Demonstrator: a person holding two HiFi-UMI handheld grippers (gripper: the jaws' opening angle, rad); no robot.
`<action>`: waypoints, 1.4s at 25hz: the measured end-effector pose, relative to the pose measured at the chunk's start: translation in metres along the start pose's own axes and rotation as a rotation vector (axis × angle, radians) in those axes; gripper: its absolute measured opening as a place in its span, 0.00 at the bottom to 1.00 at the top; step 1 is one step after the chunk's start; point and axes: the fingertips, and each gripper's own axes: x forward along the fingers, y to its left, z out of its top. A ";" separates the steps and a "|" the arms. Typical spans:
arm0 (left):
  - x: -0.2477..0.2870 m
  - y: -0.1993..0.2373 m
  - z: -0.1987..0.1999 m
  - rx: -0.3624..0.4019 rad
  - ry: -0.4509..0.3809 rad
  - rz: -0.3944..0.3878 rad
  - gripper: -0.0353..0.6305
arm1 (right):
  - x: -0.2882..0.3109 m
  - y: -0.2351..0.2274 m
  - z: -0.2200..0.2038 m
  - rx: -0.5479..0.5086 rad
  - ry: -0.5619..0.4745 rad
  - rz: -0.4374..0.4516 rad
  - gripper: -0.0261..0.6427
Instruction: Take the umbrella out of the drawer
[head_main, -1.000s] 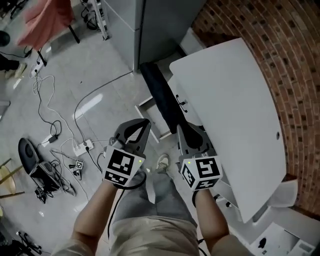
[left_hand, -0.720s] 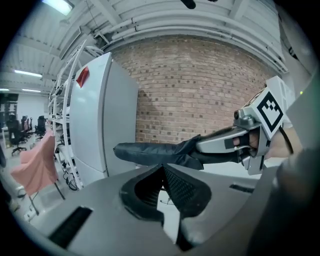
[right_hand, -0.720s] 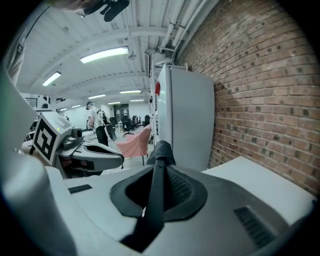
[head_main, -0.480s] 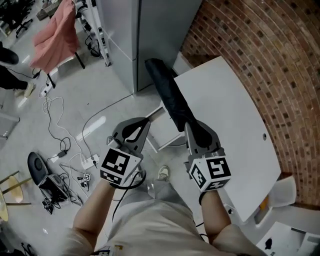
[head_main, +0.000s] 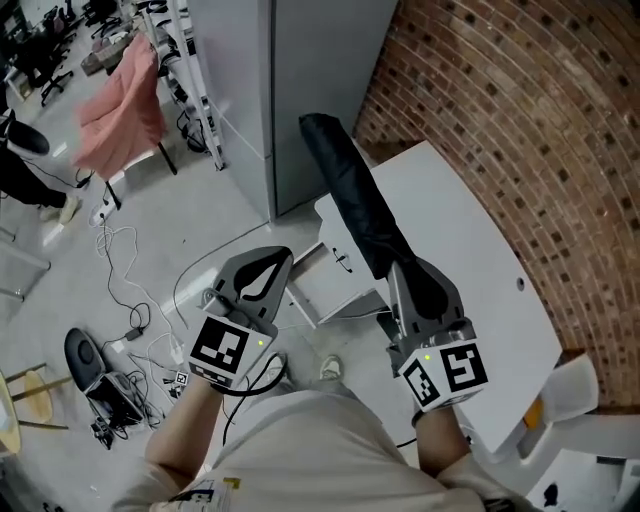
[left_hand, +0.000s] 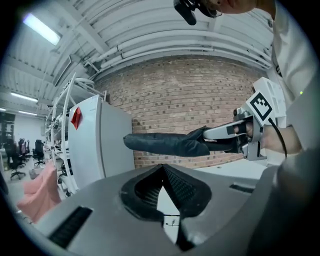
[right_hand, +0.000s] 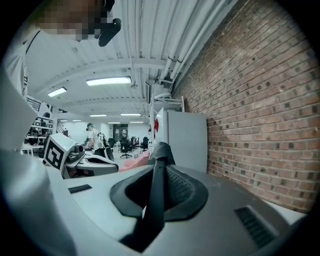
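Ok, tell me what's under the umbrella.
Below the umbrella, held in the right hand-held gripper, lie the white desk and its open drawer; the desk edge beneath it is covered.

Both hand-held grippers rose over the last second. The right hand-held gripper (head_main: 408, 275) carried the black folded umbrella (head_main: 352, 200) up with it. Earlier the umbrella lay low along the edge of the white desk (head_main: 480, 250), across the open drawer (head_main: 330, 288). By now it was lifted well clear of both and held close to level, its far end in front of the grey cabinet (head_main: 300, 90). The left hand-held gripper (head_main: 283, 258) climbed alongside, and the floor and drawer fell farther below both grippers.
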 end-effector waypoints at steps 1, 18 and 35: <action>-0.001 -0.003 0.003 0.003 -0.003 -0.008 0.07 | -0.005 0.001 0.005 -0.003 -0.009 0.002 0.10; -0.009 -0.036 0.026 0.005 -0.040 -0.079 0.07 | -0.038 0.019 -0.010 0.021 0.033 0.069 0.10; -0.003 -0.027 0.025 0.006 -0.030 -0.064 0.06 | -0.024 0.008 -0.011 0.035 0.053 0.064 0.10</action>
